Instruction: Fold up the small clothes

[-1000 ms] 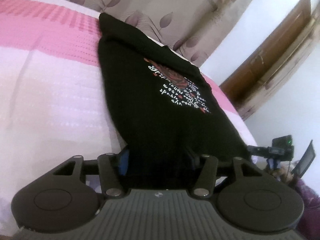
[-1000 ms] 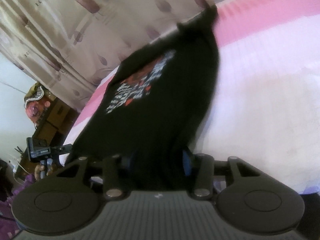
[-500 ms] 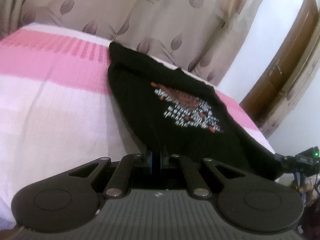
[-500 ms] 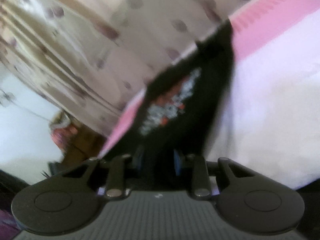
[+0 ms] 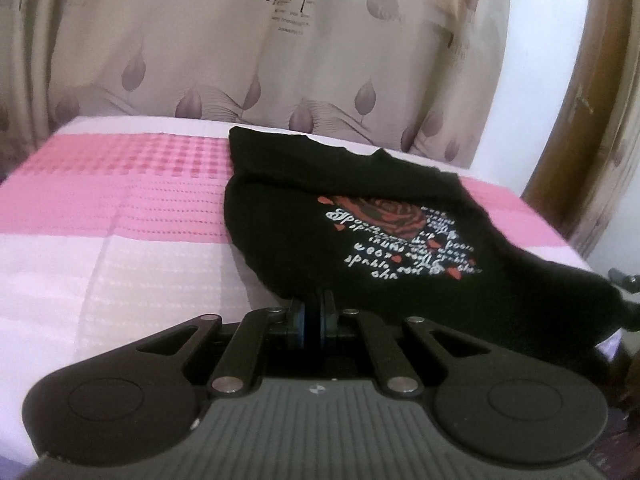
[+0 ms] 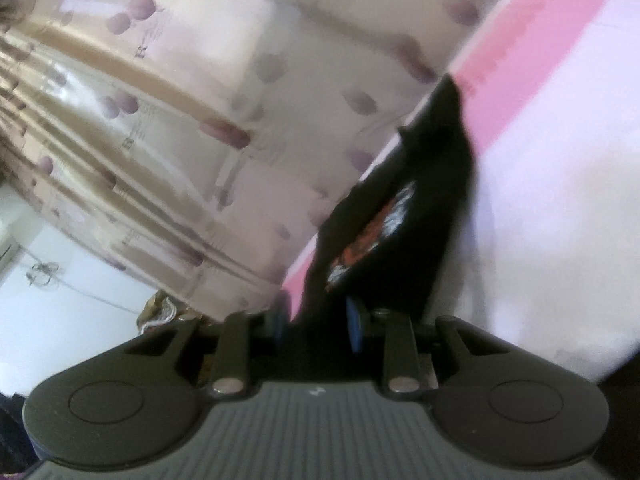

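Shirt (image 5: pixel 304 216), black with a red rose and white lettering printed on it, lies along the bed (image 5: pixel 120 240), its far end reaching toward the curtain (image 5: pixel 200 60) and its near edge lifted off the cover. Largest of all is that bed, spread in pink and white bands, with the leaf-patterned curtain hanging behind it and a brown wooden door (image 5: pixel 592 128) off to one side. Left claw (image 5: pixel 314 312) is clenched tight on the shirt's near hem, the blue pads pressed together over the cloth. Right claw (image 6: pixel 316 322) grips a thicker bunch of the same hem between its blue pads; that view is blurred.
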The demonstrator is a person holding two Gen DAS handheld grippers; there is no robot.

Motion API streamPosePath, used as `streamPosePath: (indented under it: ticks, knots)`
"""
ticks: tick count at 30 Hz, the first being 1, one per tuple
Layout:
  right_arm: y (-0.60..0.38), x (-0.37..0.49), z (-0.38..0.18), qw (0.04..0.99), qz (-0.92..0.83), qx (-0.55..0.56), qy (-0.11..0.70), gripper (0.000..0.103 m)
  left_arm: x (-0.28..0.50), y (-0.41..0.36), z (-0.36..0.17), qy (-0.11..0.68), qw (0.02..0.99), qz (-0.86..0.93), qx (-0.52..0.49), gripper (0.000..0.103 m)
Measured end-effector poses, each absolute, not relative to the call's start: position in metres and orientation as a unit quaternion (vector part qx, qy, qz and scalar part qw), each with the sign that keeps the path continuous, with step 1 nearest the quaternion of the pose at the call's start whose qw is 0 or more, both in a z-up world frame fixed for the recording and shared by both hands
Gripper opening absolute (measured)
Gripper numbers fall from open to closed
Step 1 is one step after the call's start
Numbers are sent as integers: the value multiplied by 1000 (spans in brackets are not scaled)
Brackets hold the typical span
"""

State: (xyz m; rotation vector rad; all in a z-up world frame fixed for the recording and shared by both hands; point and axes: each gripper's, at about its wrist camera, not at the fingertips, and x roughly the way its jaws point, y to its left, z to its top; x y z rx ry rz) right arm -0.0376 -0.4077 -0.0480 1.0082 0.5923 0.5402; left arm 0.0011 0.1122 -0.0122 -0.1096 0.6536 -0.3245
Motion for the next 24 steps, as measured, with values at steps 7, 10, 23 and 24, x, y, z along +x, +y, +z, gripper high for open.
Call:
streamPosePath:
  ticks: [7, 10, 23, 24]
  knots:
    - [-419, -47, -62, 806, 211, 468, 294, 29, -1, 105, -14, 323, 934, -152, -34, 7]
    - [-417, -46, -66, 821, 188, 433, 321, 30, -2, 104, -15, 324, 933, -151, -30, 7]
    - [-394, -40, -69, 842, 198, 340, 370, 81, -3, 99, -18, 328, 934, -144, -12, 7]
    - [-391, -39, -68, 843, 204, 332, 370, 68, -3, 99, -18, 328, 934, -144, -11, 7]
